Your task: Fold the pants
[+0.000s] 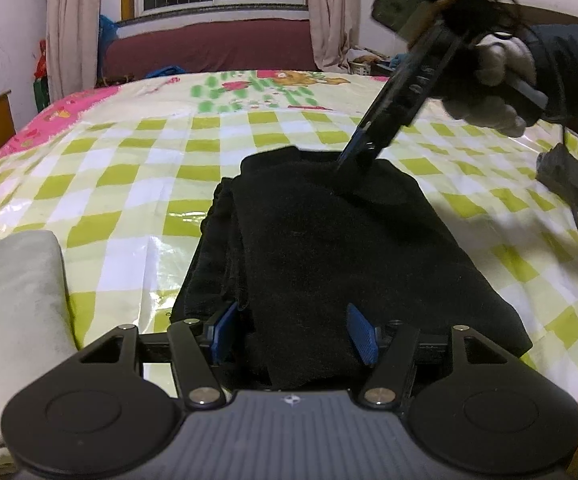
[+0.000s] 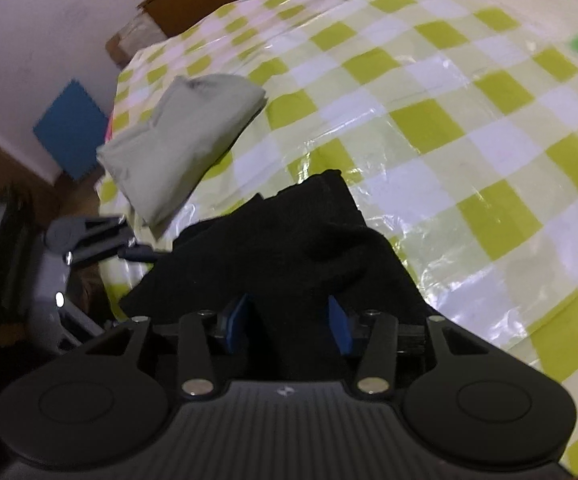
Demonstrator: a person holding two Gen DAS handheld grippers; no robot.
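Note:
Black pants (image 1: 329,240) lie folded into a long stack on the checkered bed cover. My left gripper (image 1: 293,332) is open, its blue pads either side of the near end of the pants. My right gripper (image 1: 355,158) comes down from the upper right, its tips on the far end of the pants. In the right wrist view the right gripper (image 2: 289,322) is open with black pants (image 2: 289,240) fabric between its blue pads. The left gripper (image 2: 89,236) shows at the left there.
A folded grey-green garment (image 1: 13,320) lies at the left on the bed, also in the right wrist view (image 2: 181,132). The green-and-white checkered plastic cover (image 1: 129,184) spans the bed. A cable and dark device (image 1: 573,184) sit at the right. Wooden furniture (image 2: 193,4) stands beyond the bed.

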